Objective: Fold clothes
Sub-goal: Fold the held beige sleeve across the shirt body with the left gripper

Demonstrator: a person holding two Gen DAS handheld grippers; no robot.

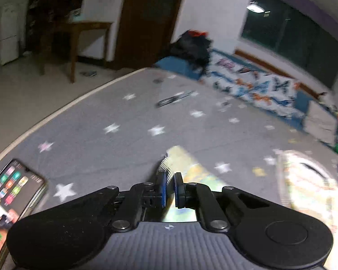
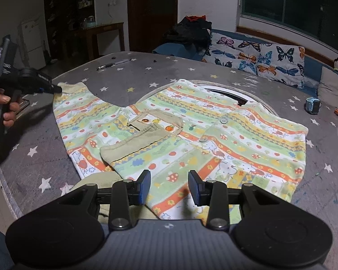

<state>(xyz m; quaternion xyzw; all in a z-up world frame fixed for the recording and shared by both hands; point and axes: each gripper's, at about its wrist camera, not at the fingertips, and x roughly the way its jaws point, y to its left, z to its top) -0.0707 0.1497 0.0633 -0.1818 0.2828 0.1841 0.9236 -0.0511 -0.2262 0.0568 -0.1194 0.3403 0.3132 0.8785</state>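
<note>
Meanwhile, the left gripper [image 1: 169,190] pinches the cuff of a striped, fruit-patterned child's shirt [image 2: 191,135] spread on a star-print mattress [image 2: 124,81]; the right gripper [image 2: 169,187] hovers apart over its hem. No lettering reads clearly.

Each claw [image 2: 169,186] is matte black with blue pads [image 2: 145,185], silver pivot screws and a grey ribbed body.
</note>
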